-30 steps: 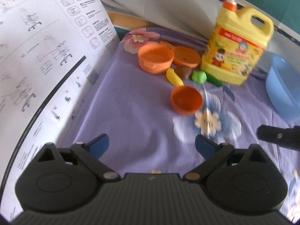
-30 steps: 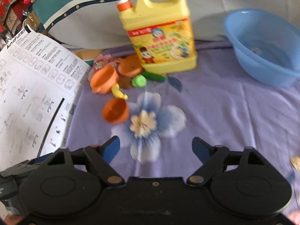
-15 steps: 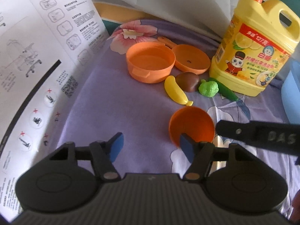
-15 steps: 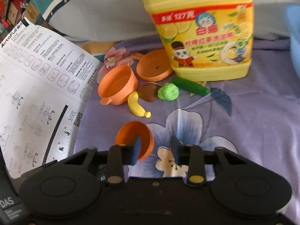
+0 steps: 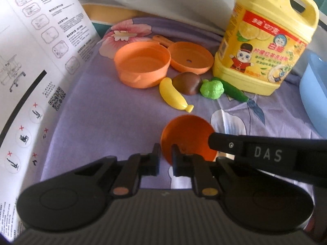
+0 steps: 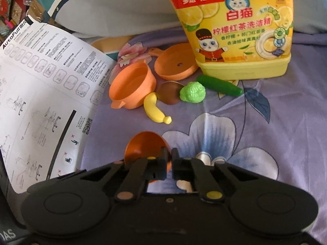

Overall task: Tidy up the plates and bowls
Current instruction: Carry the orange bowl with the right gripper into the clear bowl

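Both the left gripper (image 5: 166,156) and right gripper (image 6: 169,160) pinch, nearly closed, opposite rims of the small, light, stiff orange plastic bowl (image 5: 187,135) on the bedsheet (image 5: 114,122).

A home bedroom, apparently: purple floral bedsheet (image 6: 286,122) as work surface, pale pillow (image 6: 122,6) across frame top, chair assembly leaflet (image 6: 40,85) at left, dish-soap jug (image 6: 235,30) upper right.

Bright daylight, soft blur, fisheye-warped edges
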A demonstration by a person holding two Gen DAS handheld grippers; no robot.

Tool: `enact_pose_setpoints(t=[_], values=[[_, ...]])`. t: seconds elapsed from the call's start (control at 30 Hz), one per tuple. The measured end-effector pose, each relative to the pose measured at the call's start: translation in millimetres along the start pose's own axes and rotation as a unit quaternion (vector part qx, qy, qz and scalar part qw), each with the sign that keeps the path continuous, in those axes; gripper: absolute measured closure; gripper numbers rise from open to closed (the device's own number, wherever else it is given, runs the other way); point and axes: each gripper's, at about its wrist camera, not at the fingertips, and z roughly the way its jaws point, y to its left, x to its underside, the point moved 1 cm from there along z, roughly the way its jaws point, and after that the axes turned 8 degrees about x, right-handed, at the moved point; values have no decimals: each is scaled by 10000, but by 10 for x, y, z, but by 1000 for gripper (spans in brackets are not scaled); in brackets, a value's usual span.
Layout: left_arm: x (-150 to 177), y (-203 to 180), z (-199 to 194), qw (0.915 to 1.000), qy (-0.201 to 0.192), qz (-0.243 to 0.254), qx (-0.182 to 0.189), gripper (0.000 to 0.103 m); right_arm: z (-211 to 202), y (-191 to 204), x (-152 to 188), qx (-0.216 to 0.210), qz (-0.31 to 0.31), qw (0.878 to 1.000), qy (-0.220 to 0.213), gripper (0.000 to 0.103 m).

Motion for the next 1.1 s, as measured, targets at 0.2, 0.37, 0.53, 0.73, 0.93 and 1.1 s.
enact_pose_setpoints(t=[0.2, 0.37, 0.53, 0.73, 0.93, 1.1], values=[[101, -99, -139, 9999, 25, 90, 50, 93, -182, -52, 114, 18, 4, 10000, -28, 99], [209, -219, -311, 9997, 39, 199, 132, 93, -406, -88, 222, 90, -65, 9999, -93, 99], [377, -380, -503, 9992, 59, 317, 221, 93, -682, -144, 395, 178, -131, 9996, -178, 99], [625, -638, -754, 9982, 94, 460, 377, 93, -1049, -316, 658, 234, -52, 9994, -235, 99], [918, -917, -1017, 9964, 136, 596, 579, 92, -1467, -549, 968, 292, 64, 9990, -319, 98], [1208, -1188, -1209, 9940, 212, 789, 731, 92, -1789, -763, 1271, 363, 228, 9984, -380, 98]])
